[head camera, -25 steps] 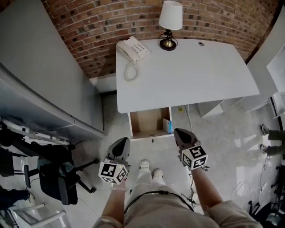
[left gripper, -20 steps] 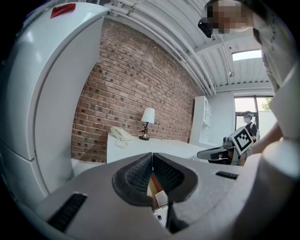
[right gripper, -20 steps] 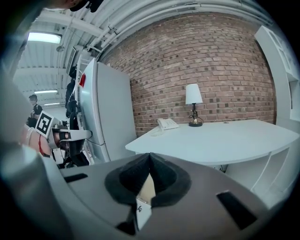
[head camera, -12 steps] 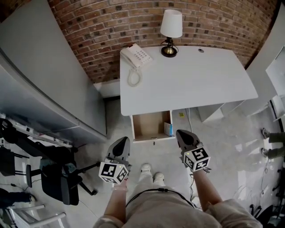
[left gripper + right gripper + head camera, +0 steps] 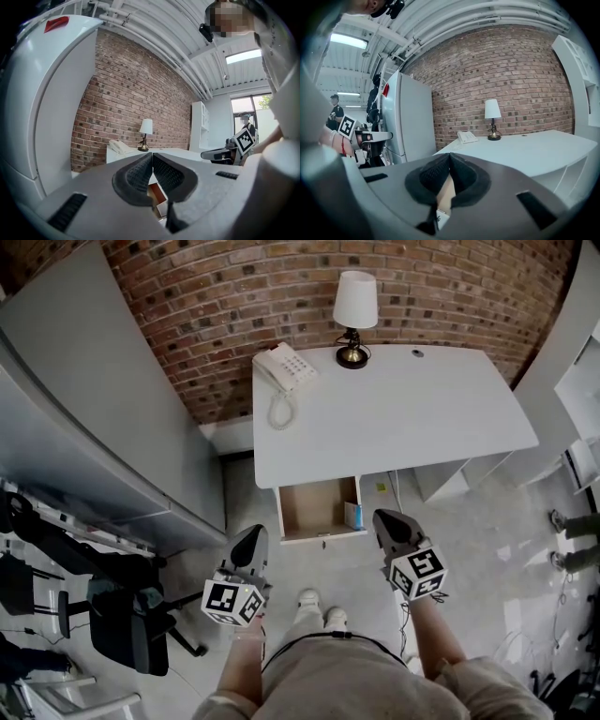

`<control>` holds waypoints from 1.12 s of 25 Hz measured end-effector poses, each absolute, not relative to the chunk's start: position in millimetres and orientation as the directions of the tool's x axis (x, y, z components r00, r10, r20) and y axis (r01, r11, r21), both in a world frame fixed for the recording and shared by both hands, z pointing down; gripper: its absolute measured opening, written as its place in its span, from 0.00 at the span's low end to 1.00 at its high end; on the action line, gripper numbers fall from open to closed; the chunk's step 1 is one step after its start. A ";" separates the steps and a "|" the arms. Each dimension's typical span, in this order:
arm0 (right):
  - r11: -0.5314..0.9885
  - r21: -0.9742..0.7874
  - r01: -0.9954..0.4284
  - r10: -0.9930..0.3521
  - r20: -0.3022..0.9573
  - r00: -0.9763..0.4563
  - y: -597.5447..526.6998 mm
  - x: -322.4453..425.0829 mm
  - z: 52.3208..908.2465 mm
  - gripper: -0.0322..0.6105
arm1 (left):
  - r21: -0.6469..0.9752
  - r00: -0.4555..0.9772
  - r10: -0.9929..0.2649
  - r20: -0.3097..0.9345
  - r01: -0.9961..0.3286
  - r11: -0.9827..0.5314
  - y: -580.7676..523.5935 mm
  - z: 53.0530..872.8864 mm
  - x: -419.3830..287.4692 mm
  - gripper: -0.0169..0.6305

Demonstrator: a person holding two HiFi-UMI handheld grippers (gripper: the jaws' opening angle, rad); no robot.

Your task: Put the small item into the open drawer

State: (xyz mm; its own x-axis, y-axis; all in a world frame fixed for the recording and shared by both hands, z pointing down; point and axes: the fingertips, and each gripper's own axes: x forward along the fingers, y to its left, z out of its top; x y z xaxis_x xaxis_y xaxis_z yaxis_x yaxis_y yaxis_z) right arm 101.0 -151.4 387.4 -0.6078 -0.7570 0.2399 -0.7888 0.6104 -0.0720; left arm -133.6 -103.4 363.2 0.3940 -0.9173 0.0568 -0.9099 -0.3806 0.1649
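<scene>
the open drawer [image 5: 314,505], wooden inside, sticks out from under the near edge of the white tabletop [image 5: 394,418]. in it stands the small item [image 5: 352,515], a blue-and-white box against the drawer's right wall. the left claw [image 5: 251,538] and the right claw [image 5: 386,519] hang near the drawer's front, each with its jaws closed together and holding nothing.

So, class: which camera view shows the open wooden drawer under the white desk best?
The head view: it looks down into the open wooden drawer, pulled out beneath the white desk. Both gripper views catch only a tan sliver of it behind their closed jaws.
</scene>
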 end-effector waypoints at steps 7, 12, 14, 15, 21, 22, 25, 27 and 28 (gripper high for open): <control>0.601 -0.073 -0.796 -0.773 0.201 -0.602 -151.2 105.0 368.8 0.06 | 0.143 0.368 -0.929 0.046 -0.922 -0.358 -102.1 350.9 -146.9 0.04; 0.595 -0.073 -0.800 -0.781 0.181 -0.597 -151.8 106.3 362.9 0.06 | 0.128 0.333 -0.942 0.031 -0.936 -0.327 -103.6 343.0 -166.3 0.04; 0.591 -0.074 -0.803 -0.785 0.176 -0.594 -152.8 107.4 360.9 0.06 | 0.125 0.326 -0.945 0.027 -0.939 -0.320 -104.3 340.4 -171.1 0.04; 0.590 -0.074 -0.804 -0.786 0.173 -0.593 -153.6 107.8 359.5 0.06 | 0.123 0.324 -0.946 0.024 -0.940 -0.318 -105.1 339.2 -172.5 0.04; 0.590 -0.066 -0.805 -0.791 0.150 -0.593 -157.5 111.1 350.6 0.06 | 0.118 0.329 -0.944 0.014 -0.938 -0.325 -110.4 334.2 -170.6 0.04; 0.589 -0.066 -0.805 -0.793 0.145 -0.592 -157.9 111.3 349.1 0.06 | 0.118 0.331 -0.944 0.012 -0.938 -0.327 -111.2 333.8 -170.3 0.04; 0.589 -0.066 -0.805 -0.795 0.131 -0.593 -159.4 111.9 346.0 0.06 | 0.116 0.335 -0.942 0.007 -0.936 -0.332 -113.5 332.4 -168.8 0.04; 0.590 -0.065 -0.805 -0.795 0.125 -0.593 -160.1 112.4 344.2 0.06 | 0.116 0.339 -0.941 0.008 -0.935 -0.336 -114.4 331.8 -166.9 0.04; 0.591 -0.065 -0.804 -0.795 0.124 -0.594 -160.2 112.2 343.4 0.06 | 0.117 0.341 -0.940 0.009 -0.934 -0.338 -114.4 332.0 -166.4 0.04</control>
